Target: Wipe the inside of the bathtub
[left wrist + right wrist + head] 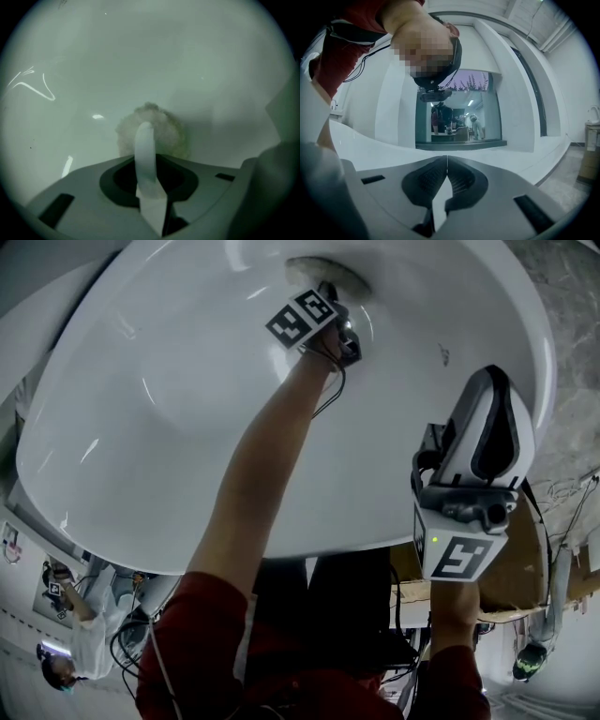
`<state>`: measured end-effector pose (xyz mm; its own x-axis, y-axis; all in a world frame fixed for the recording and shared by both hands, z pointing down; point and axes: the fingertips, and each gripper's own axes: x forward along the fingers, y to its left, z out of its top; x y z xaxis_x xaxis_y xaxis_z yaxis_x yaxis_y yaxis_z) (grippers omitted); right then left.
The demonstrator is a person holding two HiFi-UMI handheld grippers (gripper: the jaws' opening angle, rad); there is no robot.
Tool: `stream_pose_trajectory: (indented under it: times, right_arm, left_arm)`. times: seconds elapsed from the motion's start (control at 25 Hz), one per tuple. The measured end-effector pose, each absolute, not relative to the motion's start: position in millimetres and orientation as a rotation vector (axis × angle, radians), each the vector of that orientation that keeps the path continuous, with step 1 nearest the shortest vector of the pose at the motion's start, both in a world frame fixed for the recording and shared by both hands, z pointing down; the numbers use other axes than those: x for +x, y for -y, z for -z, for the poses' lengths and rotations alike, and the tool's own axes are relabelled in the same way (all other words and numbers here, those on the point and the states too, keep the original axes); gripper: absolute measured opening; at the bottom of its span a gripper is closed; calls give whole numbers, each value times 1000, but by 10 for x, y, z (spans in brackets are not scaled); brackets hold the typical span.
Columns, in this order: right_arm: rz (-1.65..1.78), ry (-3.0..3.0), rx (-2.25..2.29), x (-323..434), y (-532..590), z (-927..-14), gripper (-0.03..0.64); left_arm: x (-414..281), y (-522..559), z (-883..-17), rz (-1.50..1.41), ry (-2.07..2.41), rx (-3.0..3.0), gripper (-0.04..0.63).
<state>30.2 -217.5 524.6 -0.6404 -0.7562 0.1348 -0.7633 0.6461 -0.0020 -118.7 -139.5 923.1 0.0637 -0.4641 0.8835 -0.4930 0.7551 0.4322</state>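
Observation:
The white bathtub (169,381) fills the head view. My left arm reaches deep into it, and the left gripper (330,289) holds a round, fuzzy, pale wiping pad (319,270) against the far inner wall. In the left gripper view the jaws (146,140) are shut on the pad's white strap (145,154), with the pad (164,133) flat on the tub wall (187,56). My right gripper (495,395) hangs over the tub's right rim, pointing up at the person. Its jaws (446,161) are shut and hold nothing.
A person in white (73,652) stands at the lower left beyond the tub. Wooden boards (525,577) and a rough wall (572,381) lie to the right. The right gripper view shows the tub rim (361,140) and a window (459,112) with people behind it.

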Motion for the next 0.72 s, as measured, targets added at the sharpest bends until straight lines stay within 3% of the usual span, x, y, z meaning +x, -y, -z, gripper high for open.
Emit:
stream_pose_trajectory:
  times: [0.36,0.72]
  right_arm:
    - [-82,2733,1278,356,2109,-5157,12]
    - [-1,2771,1212,287,2014,-4727,12]
  left_arm:
    - [-1164,1327,-9051,4,1546,753,89]
    - [-1020,1263,-8218,82,1539,775,89]
